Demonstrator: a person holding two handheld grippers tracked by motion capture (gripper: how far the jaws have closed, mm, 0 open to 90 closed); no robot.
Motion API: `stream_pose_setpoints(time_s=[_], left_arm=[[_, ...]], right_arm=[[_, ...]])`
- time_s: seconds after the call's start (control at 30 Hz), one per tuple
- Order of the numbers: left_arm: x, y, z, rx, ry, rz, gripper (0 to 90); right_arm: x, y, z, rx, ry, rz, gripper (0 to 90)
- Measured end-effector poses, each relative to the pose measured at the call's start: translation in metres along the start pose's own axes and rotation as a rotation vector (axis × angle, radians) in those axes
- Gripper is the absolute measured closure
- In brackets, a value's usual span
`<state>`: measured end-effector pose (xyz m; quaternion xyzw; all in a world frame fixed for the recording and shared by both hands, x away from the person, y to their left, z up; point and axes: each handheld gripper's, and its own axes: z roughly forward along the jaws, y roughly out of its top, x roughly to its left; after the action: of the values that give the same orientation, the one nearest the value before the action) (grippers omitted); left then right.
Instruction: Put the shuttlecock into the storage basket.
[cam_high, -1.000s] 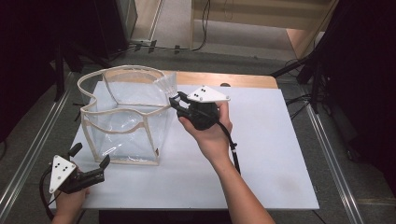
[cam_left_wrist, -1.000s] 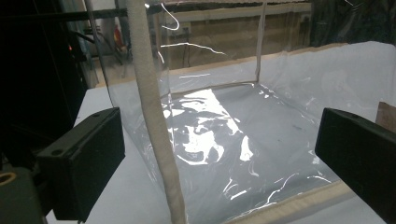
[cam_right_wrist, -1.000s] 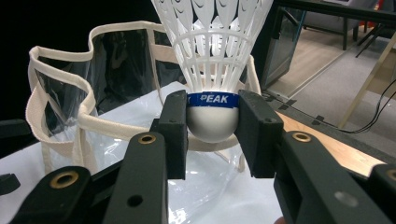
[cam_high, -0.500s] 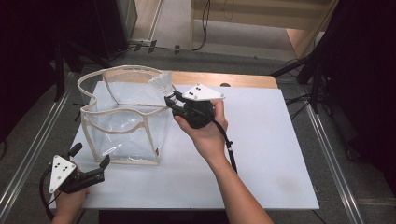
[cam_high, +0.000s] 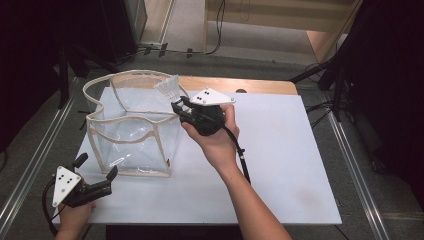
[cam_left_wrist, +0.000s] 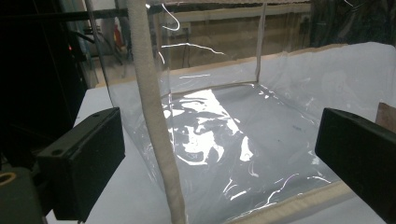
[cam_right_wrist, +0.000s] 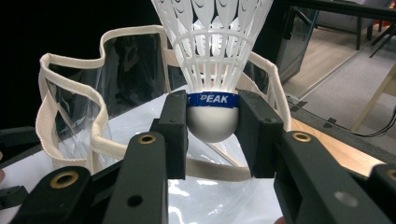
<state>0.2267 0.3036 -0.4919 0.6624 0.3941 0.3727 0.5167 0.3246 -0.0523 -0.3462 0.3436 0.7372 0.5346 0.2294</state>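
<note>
Over the clear bag's (cam_high: 131, 131) open top, the right hand-held gripper (cam_right_wrist: 212, 122) clamps the shuttlecock (cam_right_wrist: 212, 56) by its cork, likely to drop it inside, while the left hand-held gripper (cam_high: 95, 187) waits open on the counter (cam_high: 280, 165).

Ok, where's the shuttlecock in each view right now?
High view: shuttlecock above centre-left, over the clear bag's rim, held by the right gripper.
Right gripper view: top centre, pinched between the jaws.
Left gripper view: bag wall.
Shared landmark: the bag's cream trim.
</note>
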Motion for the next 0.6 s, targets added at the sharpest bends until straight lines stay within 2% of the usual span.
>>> stream_pose_setpoints(time_s=[0.07,0.13,0.23,0.3,0.4,0.6], left_arm=[[0.000,0.000,0.000,0.001,0.000,0.001,2.3],[0.000,0.000,0.000,0.001,0.000,0.000,2.3],[0.000,0.000,0.000,0.000,0.000,-0.002,2.3],[0.000,0.000,0.000,0.000,0.000,-0.002,2.3],[0.000,0.000,0.000,0.000,-0.001,0.000,2.3],[0.000,0.000,0.000,0.003,0.001,0.005,2.3]], right_arm=[[0.000,0.000,0.001,0.001,0.003,0.008,62.6],[-0.002,0.000,0.002,0.000,0.026,0.030,61.6],[-0.003,0.001,0.000,-0.024,0.032,0.053,33.1],[-0.003,0.002,-0.003,-0.028,0.014,0.046,24.6],[-0.004,0.002,-0.009,-0.033,-0.023,0.024,20.4],[-0.006,-0.003,-0.020,-0.013,-0.055,-0.030,15.2]])
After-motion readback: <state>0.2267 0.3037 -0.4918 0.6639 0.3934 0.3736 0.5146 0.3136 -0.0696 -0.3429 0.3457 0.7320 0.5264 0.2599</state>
